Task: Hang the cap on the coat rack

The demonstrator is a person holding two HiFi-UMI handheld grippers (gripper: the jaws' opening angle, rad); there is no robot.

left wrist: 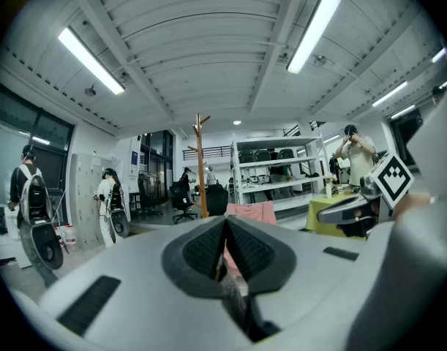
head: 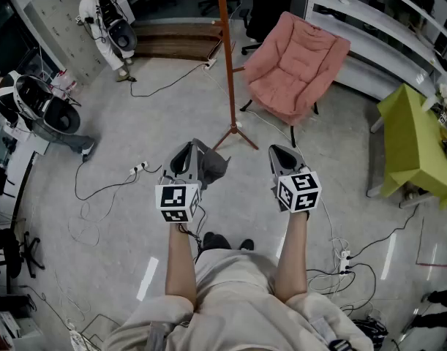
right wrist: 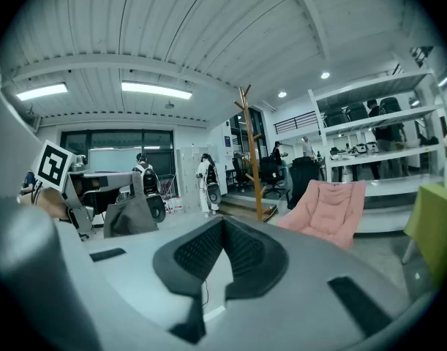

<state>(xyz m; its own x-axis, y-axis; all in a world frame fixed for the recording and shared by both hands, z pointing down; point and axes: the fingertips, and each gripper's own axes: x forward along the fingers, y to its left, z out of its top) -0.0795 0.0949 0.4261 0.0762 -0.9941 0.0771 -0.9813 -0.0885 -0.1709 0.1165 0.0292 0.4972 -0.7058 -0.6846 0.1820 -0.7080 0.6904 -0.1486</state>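
Cap (head: pixel 212 165) sits mid-frame in the head view: dark grey, slack, pinched at its edge by the left gripper (head: pixel 188 151). It drapes off the jaws toward the frame centre, into the gap between the two grippers. Left gripper view: jaws closed together, tips meeting at (left wrist: pixel 224 221), with a strip of dark fabric caught low in the slot.

Right gripper (head: pixel 283 153) is level with the left one, right of centre in the head view, and not touching the cap. Its own view shows the tips meeting at (right wrist: pixel 223 224). Only bare floor shows through the wedge below them, nothing held. From that camera the cap (right wrist: pixel 132 221) hangs as a grey lump at lower left, under the left gripper's marker cube (right wrist: pixel 53 163).

Coat rack (head: pixel 227 57) is an orange pole running up the upper centre of the head view. Its feet are on the floor just above the cap in frame. Cap and rack are apart, no contact. The rack also shows mid-frame from the left gripper (left wrist: pixel 200 159) and the right gripper (right wrist: pixel 251 152), branches bare.

Pink chair (head: pixel 296 64) is at upper right, beside the rack.
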